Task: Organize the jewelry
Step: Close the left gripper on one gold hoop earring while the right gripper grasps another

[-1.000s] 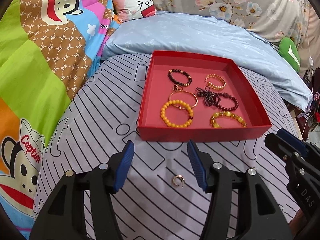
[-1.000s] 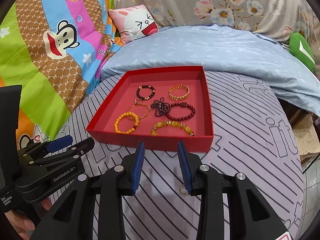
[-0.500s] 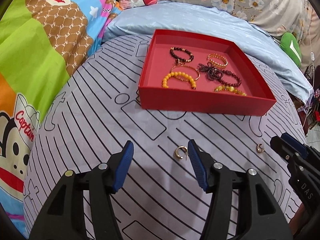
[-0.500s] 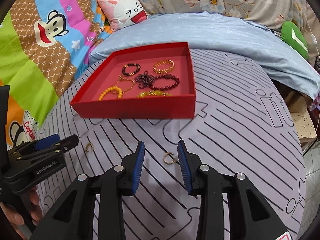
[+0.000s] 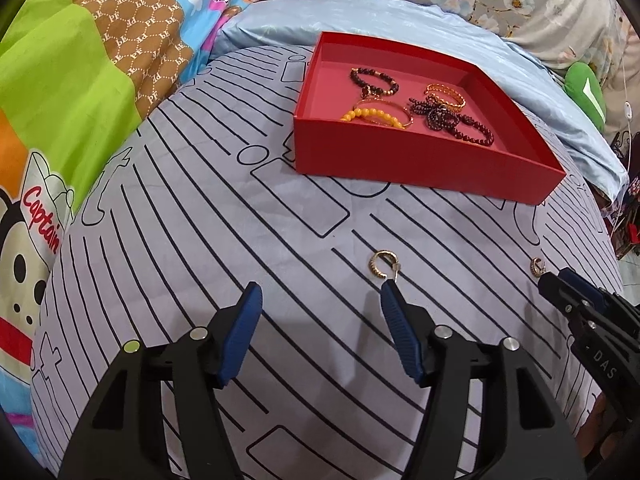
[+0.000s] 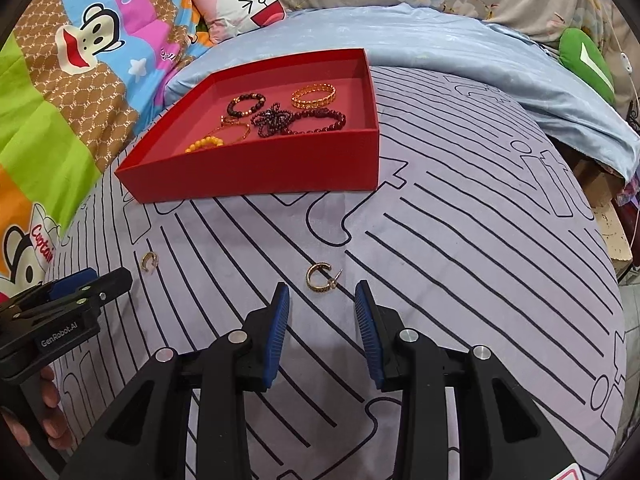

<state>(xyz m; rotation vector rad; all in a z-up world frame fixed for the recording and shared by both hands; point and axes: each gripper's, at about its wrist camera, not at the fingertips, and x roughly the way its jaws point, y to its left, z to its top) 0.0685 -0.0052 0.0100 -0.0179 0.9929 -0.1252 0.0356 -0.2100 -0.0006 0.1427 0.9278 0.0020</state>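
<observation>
A red tray [image 5: 420, 160] [image 6: 256, 168] holds several bead bracelets and bangles. Two small gold hoop earrings lie on the striped sheet in front of it. One earring [image 5: 383, 263] lies just ahead of my left gripper [image 5: 320, 300], near its right fingertip; it also shows in the right wrist view [image 6: 150, 261]. The other earring [image 6: 320, 276] lies just ahead of my right gripper [image 6: 320, 296], between the fingertips' line; it also shows in the left wrist view [image 5: 537, 266]. Both grippers are open and empty, low over the sheet.
A light blue quilt [image 6: 440, 40] lies behind the tray. A cartoon blanket [image 5: 60, 80] runs along the left. A pink pillow [image 6: 240, 4] and a green cushion [image 6: 588, 60] sit at the back. The bed edge drops off at the right.
Both grippers have dropped lower and drawn back from the tray. The two earrings have come into view just ahead of the fingertips. The jaws have stayed open.
</observation>
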